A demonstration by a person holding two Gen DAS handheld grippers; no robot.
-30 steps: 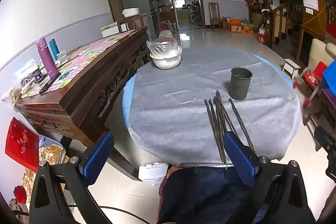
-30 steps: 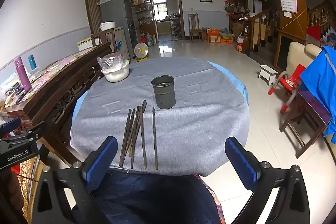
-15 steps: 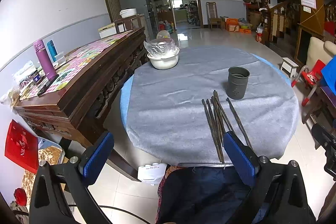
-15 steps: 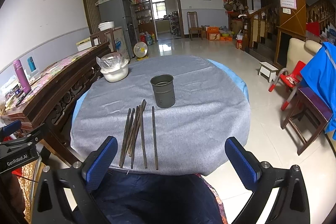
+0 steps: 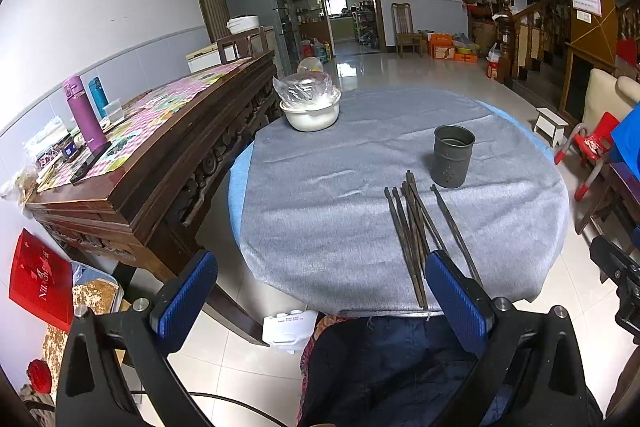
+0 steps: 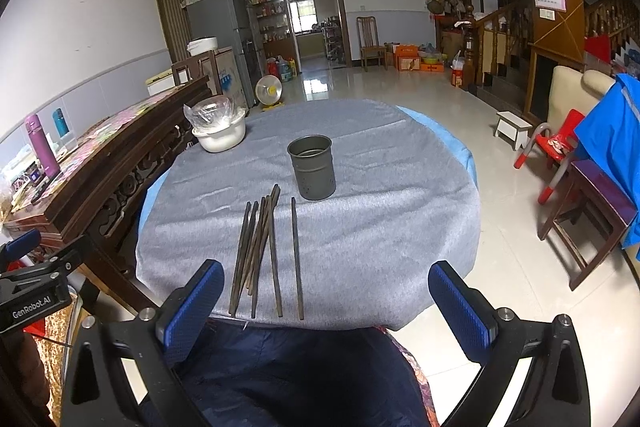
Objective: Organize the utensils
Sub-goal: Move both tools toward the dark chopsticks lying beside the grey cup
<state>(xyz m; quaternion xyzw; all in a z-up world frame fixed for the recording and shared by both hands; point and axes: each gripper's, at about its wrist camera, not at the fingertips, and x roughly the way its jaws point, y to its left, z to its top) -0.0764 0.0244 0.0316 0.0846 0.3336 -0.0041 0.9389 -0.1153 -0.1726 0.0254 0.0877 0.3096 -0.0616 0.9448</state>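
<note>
A round table draped in grey felt cloth (image 6: 360,227) carries the whole job: a loose bundle of dark, slender chopsticks (image 6: 256,247) lies near the front edge, tips pointing toward a dark grey perforated metal cylinder holder (image 6: 311,167) standing upright just beyond them. One separate dark chopstick (image 6: 296,255) rests a little apart on the right of the bundle. None of the sticks is in the holder yet, so the sorting appears to be at its start.

The right gripper (image 6: 326,299) hangs short of the table edge above the person's lap, its blue-padded jaws spread wide with nothing between them. The left gripper (image 5: 320,293) waits off the table's left front, jaws likewise wide apart and empty; in its view the chopsticks (image 5: 412,231) sit toward its right finger and the holder (image 5: 453,161) beyond.

The likely step in hand is the first pick, and the lone stick is probably the easiest target (it has bare cloth on both sides). A clean pick would straddle a stick across its width, near the end closest to the person, and close squarely so it does not roll or pivot on the soft felt. Grabbing into the overlapping bundle risks dragging neighbours along or scattering them. The holder looks light and narrow, so sticks may need to be tipped upright and lowered straight in, perhaps with the other gripper steadying it.

A white plastic-covered bowl (image 6: 219,135) at the far left edge stands well clear.
</note>
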